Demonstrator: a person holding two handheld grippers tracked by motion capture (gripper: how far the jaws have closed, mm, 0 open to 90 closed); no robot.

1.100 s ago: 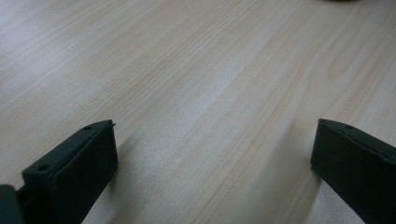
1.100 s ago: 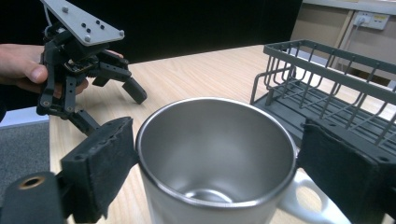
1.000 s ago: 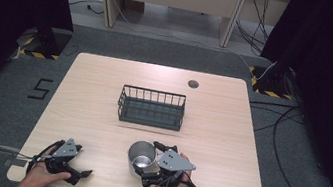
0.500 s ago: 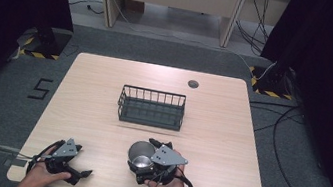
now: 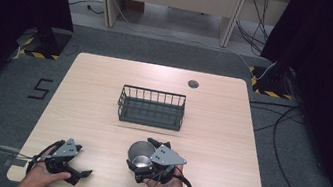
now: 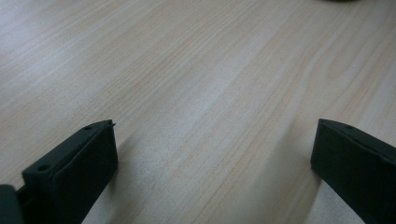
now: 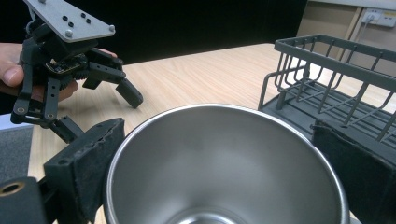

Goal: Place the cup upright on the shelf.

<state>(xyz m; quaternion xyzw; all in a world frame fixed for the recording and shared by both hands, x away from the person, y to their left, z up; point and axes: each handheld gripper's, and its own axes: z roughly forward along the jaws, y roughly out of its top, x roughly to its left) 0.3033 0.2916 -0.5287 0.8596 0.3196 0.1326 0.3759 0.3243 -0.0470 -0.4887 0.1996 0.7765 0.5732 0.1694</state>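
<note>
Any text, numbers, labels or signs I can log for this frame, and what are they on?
"5": dark numeral on the grey floor left of the table, in the high view.
Nothing else is readable: the steel cup, the wire basket, and both the left gripper and the right gripper show no lettering.

Open tabletop [image 5: 229,134] left, right and behind; only a wire basket [image 5: 151,107] mid-table and a steel cup [image 5: 141,153] near the front edge.
</note>
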